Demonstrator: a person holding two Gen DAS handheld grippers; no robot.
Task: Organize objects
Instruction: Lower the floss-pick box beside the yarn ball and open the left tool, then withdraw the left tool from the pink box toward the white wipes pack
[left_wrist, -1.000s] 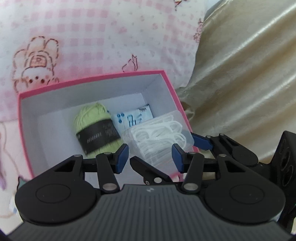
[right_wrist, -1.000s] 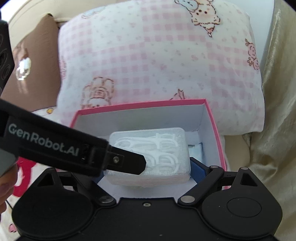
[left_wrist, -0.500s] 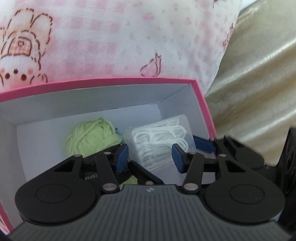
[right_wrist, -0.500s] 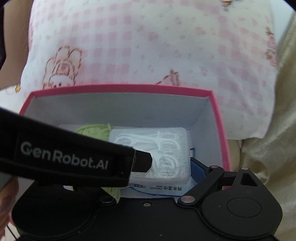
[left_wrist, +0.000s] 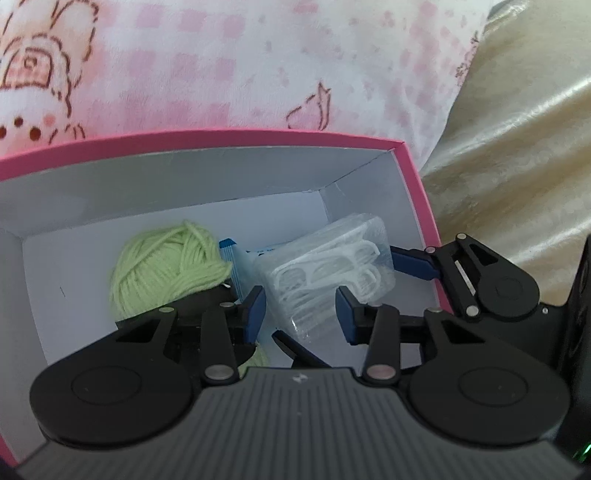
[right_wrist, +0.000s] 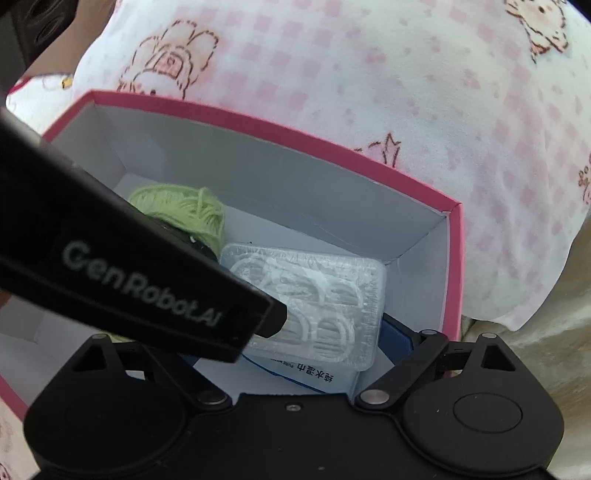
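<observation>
Insp. note, both wrist views; pink box (left_wrist: 417, 192) sits against a pink-check pillow (left_wrist: 221, 62), gold fabric (left_wrist: 517, 147) to its right.

Contents: clear floss-pick case (left_wrist: 328, 269) lies inside the box, right half, tilted, resting on a blue-white wipes pkt (right_wrist: 314, 373); green yarn ball (left_wrist: 166, 266) just beside it on the left, touching the pkt edge.

Left gripper (left_wrist: 299, 310): jaws closing, blue pads either side of the case's near end; pads not seen pressing on it, small gap each side; nothing gripped as far as visible.

Right gripper (right_wrist: 306, 332): one blue pad (right_wrist: 397, 338) sits at the case's right edge, appears to touch it; the other finger is hidden behind the left gripper's black body crossing the view; cannot tell whether it clamps the case or stands apart.

Handling, judged: case looks light, rigid thin plastic, smooth and likely slippery; walls may flex or the lid pop under hard squeeze; best hold is across the short sides near mid-length, moderate force. Perched on a soft pkt, so it may rock or slide if released unevenly. Yarn is soft, compressible, no risk. Box walls are card; avoid knocking the right wall w/ the outer finger.
</observation>
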